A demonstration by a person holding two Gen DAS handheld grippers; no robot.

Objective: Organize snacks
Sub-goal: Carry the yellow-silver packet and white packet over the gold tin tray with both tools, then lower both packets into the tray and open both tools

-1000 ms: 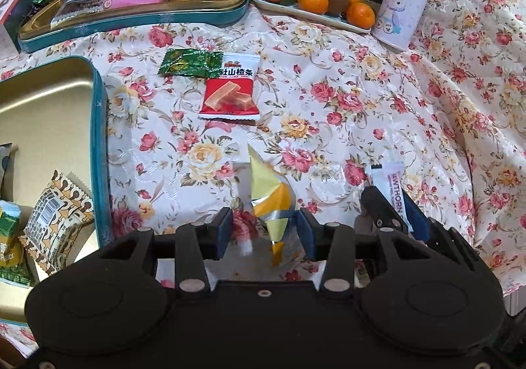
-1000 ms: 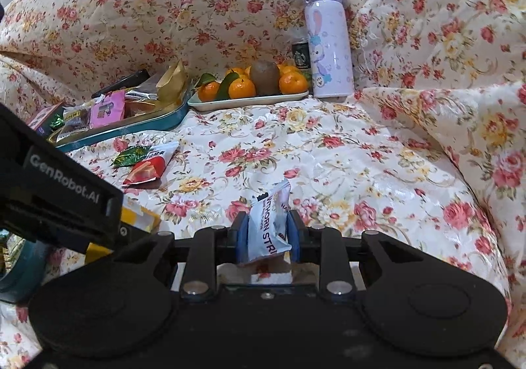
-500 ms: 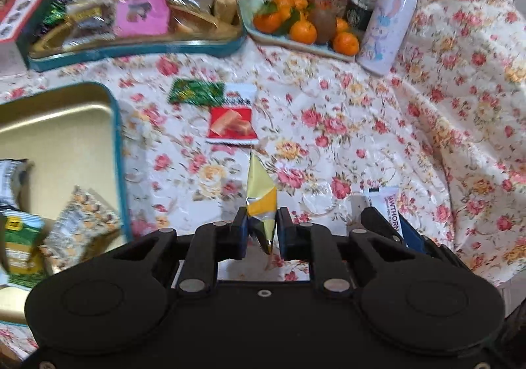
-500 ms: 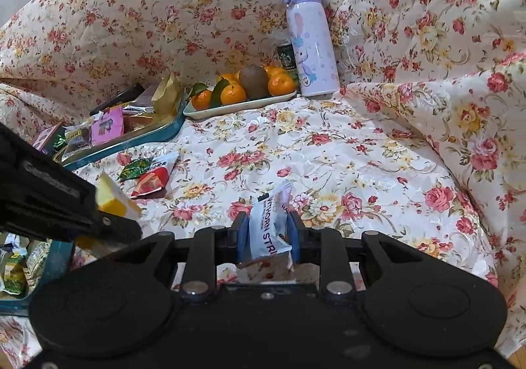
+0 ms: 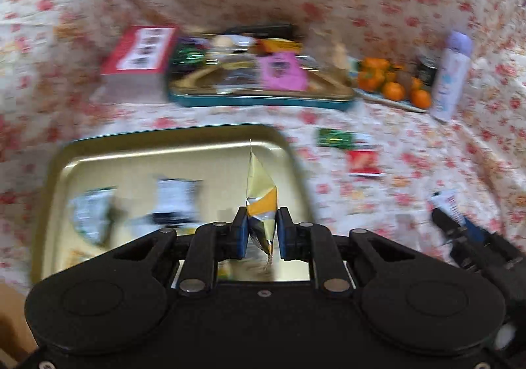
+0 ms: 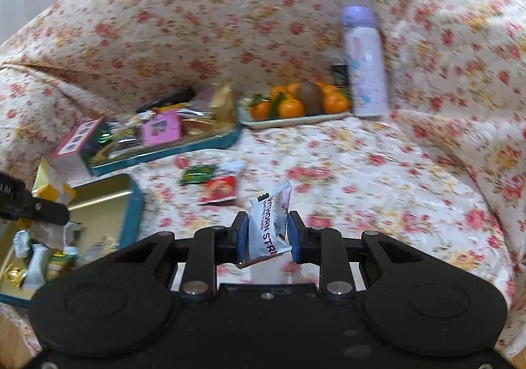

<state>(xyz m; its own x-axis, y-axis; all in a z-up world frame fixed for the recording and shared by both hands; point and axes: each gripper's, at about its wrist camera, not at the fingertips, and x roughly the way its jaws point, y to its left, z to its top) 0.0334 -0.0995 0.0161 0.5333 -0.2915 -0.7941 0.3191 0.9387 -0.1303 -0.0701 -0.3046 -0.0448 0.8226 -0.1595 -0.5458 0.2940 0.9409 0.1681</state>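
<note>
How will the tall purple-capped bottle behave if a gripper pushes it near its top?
The bottle stands upright, tall and narrow, on soft, rumpled floral cloth, so it would probably tip rather than slide. Its round body suggests that it would roll once down. It looks rigid; whether it is full or empty cannot be seen.

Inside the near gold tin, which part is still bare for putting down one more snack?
The near gold tin is bare along its far half, under the far rim and toward its right wall. Its near-left part is crowded with packets. The cloth between the red packet and the fruit tray is also free.
</note>
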